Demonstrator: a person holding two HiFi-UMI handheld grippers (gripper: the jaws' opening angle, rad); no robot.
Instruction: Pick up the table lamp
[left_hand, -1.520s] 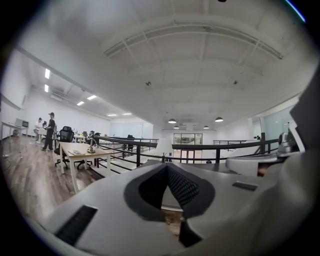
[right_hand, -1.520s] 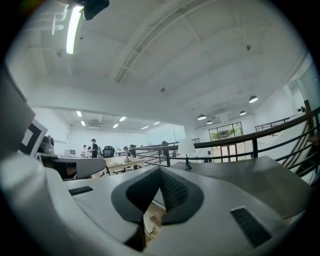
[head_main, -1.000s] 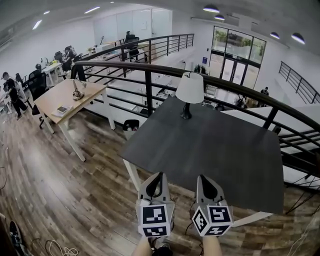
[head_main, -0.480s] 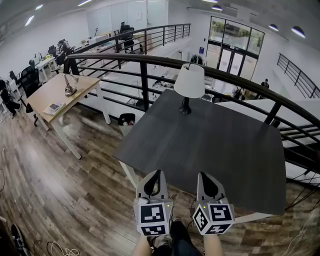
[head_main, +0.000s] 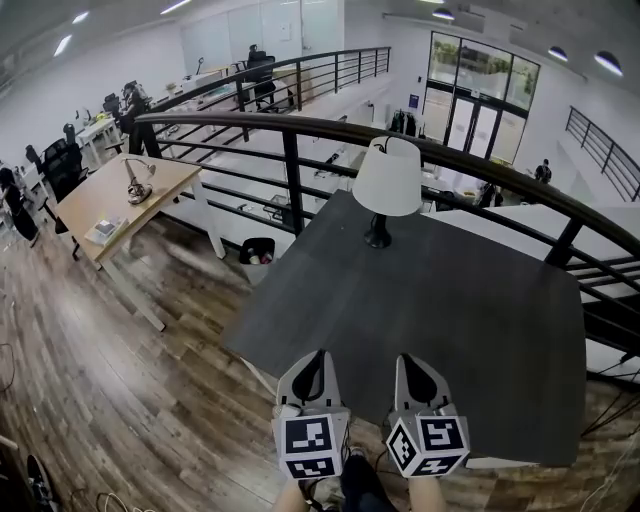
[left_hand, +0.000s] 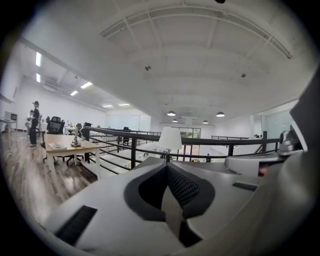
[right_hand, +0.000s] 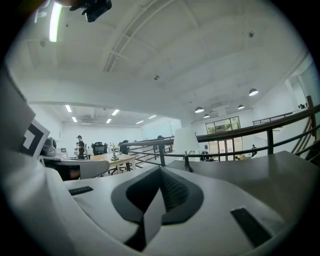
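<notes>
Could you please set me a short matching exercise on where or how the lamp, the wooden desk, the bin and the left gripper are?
Things:
1. lamp
2. wooden desk
3. bin
4. left gripper

Descriptions:
A. on the floor, left of the dark table
B. upright at the dark table's far end
C. jaws shut, nothing between them
D. far left, with small items on top

Pairs: 1-B, 2-D, 3-A, 4-C
</notes>
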